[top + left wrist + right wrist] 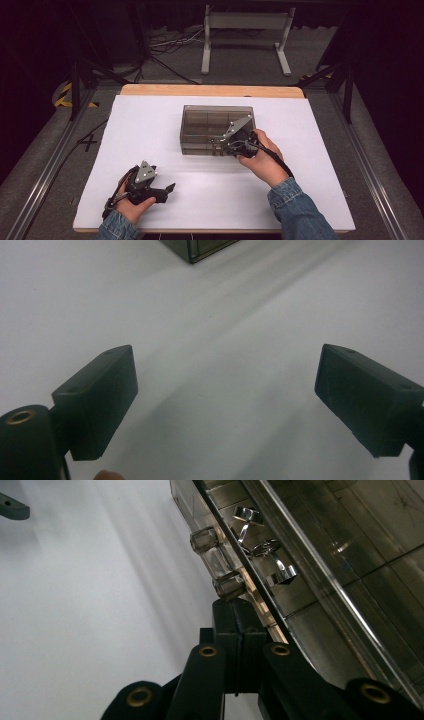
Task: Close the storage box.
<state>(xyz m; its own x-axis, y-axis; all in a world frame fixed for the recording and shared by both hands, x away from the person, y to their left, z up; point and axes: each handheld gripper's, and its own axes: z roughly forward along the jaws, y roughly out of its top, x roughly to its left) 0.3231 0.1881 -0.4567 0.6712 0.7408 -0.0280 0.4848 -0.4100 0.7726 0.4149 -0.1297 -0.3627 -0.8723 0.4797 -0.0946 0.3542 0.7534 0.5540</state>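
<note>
**Pressing a shut tool to the box front**

Resting at the near long wall of the smoky clear compartment box [200,131], the right tool [234,611] has its jaws closed together, gripping nothing, just below two clear latch knobs [204,540]. One box, long axis across the bench [150,115]. Left tool [225,385] gapes wide, empty, well apart from it.

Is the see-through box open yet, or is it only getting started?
Only starting. The smoky clear box is shut on the white table cover, its lid down. The right gripper, jaws shut, presses against the front edge by the clear latch knobs. The left gripper waits open, apart from it. Lifting the lid is left.
</note>
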